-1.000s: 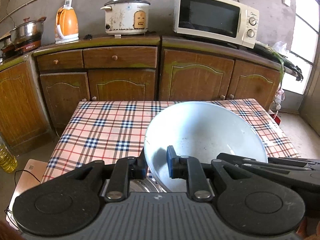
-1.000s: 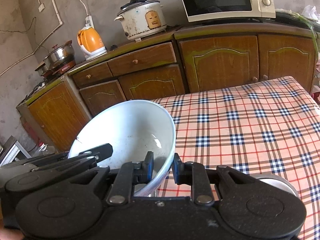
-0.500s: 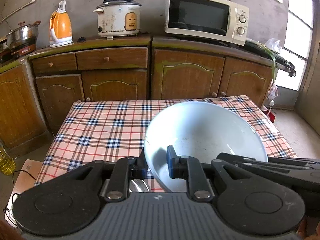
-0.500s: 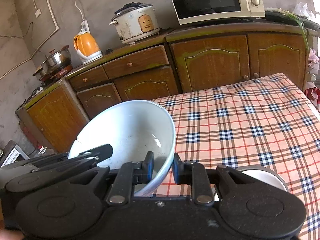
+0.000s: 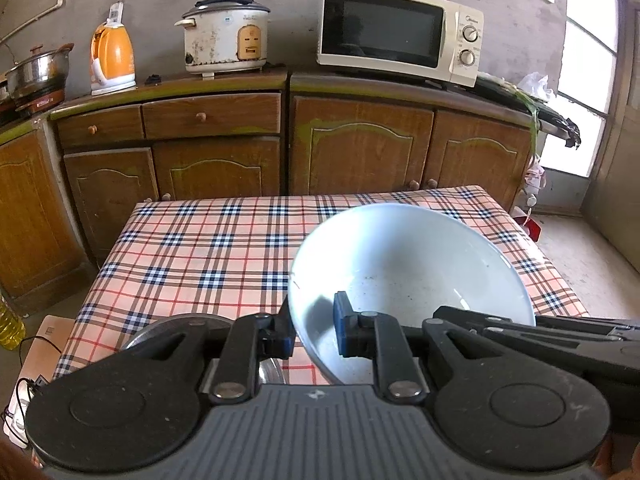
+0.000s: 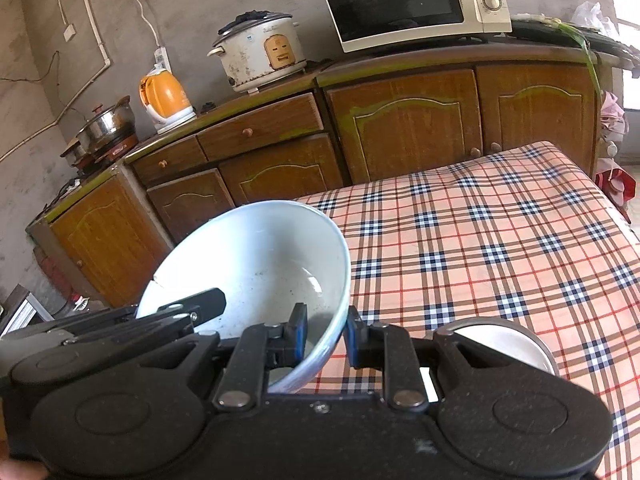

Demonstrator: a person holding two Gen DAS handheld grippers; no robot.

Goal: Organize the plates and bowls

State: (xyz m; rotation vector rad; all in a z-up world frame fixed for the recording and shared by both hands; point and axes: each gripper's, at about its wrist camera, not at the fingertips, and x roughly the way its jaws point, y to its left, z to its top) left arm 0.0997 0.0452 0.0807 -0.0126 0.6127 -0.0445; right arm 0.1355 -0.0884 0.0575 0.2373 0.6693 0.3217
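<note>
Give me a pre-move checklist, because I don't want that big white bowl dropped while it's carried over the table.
1. Left tool clamped on the white bowl, one pad inside the rim and one outside: ok.
2. Right tool clamped on the opposite rim: ok.
3. Bowl level: not ok, it tilts with the opening facing away from the cameras.
4. Bowl sound: not ok, a small chip or crack marks the rim.
5. Free room on the checked tablecloth ahead: ok.
6. Metal dishes below, one near the left tool and one near the right tool, out of the way: cannot tell, both are mostly hidden.
</note>
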